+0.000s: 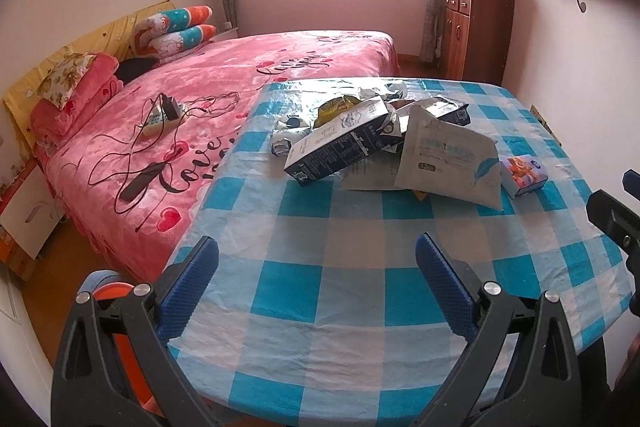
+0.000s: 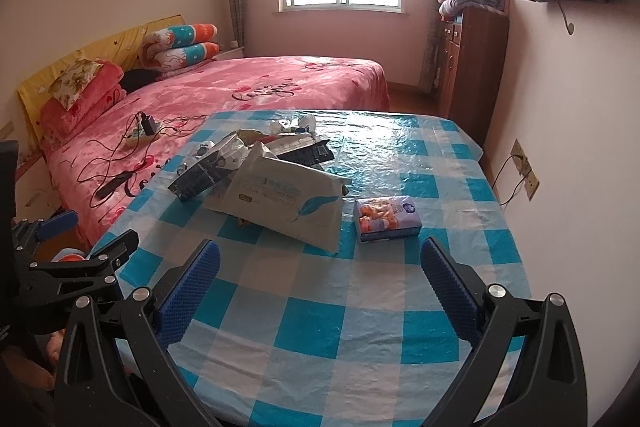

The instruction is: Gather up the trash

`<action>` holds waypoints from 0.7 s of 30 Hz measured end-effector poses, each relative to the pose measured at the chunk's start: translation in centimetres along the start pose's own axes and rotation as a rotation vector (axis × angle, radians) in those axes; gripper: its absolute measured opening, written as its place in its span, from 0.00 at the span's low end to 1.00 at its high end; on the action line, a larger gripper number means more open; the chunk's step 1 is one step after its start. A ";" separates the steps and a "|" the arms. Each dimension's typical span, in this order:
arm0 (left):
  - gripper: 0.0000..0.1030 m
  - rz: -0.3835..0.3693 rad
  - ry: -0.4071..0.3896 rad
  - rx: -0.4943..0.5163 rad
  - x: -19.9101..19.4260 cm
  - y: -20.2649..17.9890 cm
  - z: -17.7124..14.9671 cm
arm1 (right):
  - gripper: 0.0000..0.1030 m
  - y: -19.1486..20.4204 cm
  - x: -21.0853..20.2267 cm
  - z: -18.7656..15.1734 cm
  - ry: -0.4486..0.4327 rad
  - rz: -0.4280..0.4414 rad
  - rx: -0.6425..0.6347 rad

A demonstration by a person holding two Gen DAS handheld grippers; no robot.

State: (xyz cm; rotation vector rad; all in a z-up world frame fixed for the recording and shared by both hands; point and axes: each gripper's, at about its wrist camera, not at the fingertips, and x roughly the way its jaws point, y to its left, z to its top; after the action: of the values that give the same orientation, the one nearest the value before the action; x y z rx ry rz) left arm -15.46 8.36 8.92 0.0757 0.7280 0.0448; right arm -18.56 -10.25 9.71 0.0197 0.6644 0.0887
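Blue-padded and spread wide, the left claw (image 1: 316, 259) and right claw (image 2: 320, 263) hover empty over the checked desk (image 2: 320, 327); beyond them lie a small tissue pack (image 2: 387, 218), a white pouch (image 2: 288, 199) and heaped cartons (image 1: 340, 143), best cleared nearest piece first, one per grip, bed (image 1: 208, 99) behind

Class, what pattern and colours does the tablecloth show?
The tablecloth has a blue-and-white check, clearest in the right wrist view.
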 end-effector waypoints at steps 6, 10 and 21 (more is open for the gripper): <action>0.96 0.003 0.020 -0.004 0.8 0.1 -0.2 | 0.96 -0.3 0.8 -0.2 0.019 0.029 0.003; 0.96 0.007 0.041 -0.005 1.6 0.1 -0.4 | 0.96 -0.3 1.8 -0.3 0.035 0.049 -0.005; 0.96 0.009 0.087 -0.007 4.3 0.1 -0.9 | 0.96 -0.6 4.9 -0.7 0.082 0.081 0.000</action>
State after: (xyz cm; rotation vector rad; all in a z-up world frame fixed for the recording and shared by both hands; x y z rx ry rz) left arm -12.87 8.78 5.44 0.0708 0.8146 0.0597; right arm -15.12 -10.46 6.14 0.0433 0.7455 0.1687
